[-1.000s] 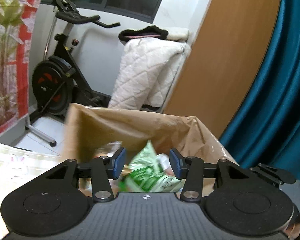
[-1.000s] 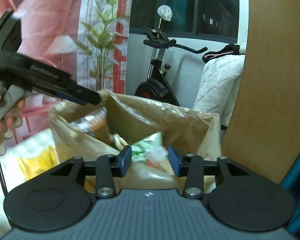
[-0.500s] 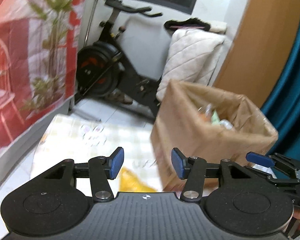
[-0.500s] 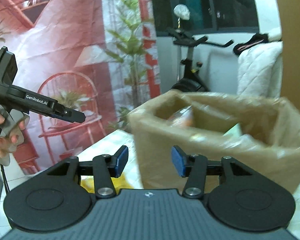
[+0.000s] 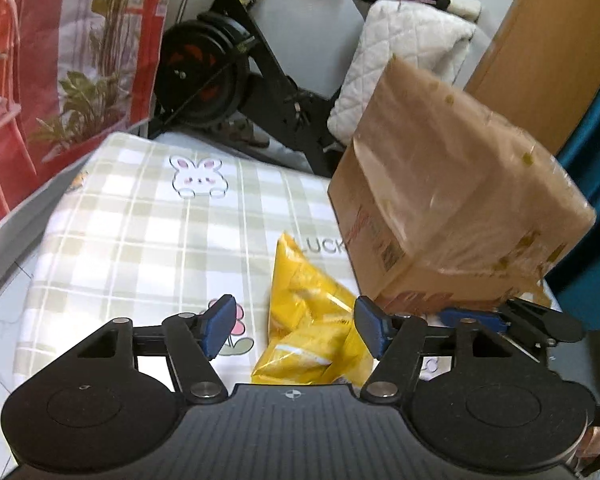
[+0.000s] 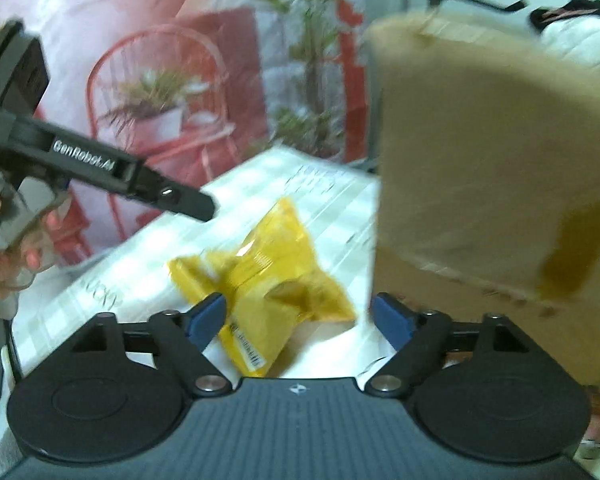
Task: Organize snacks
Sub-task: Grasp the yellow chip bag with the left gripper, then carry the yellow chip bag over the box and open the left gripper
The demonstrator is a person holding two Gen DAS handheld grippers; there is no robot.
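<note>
A: Right wrist view is heavily blurred; the brown paper bag [image 6: 496,168] at three o'clock is smeared, its top edge cut off and its contents hidden. What can be made out of the snack?

B: A yellow snack packet [image 6: 260,276] is seen lying on the checked tablecloth [image 6: 148,264], just left of the bag. The right gripper [image 6: 300,316] is held above it with jaws opening and nothing pressed by the pads.

A: And the other tool?

B: The left gripper [image 6: 204,210] is shown entering from nine o'clock, gripped by a hand [image 6: 4,240] that is partly cut off. In the left wrist view, the left gripper [image 5: 294,326] is seen with jaws opening, the yellow snack packet [image 5: 308,320] framed between them but not clamped.

A: The room?

B: An exercise bike [image 5: 220,64] is seen at twelve o'clock, a white quilted cover [image 5: 404,60] at one, a red printed backdrop [image 5: 40,60] at ten, and a teal curtain [image 5: 596,168] at three.
</note>
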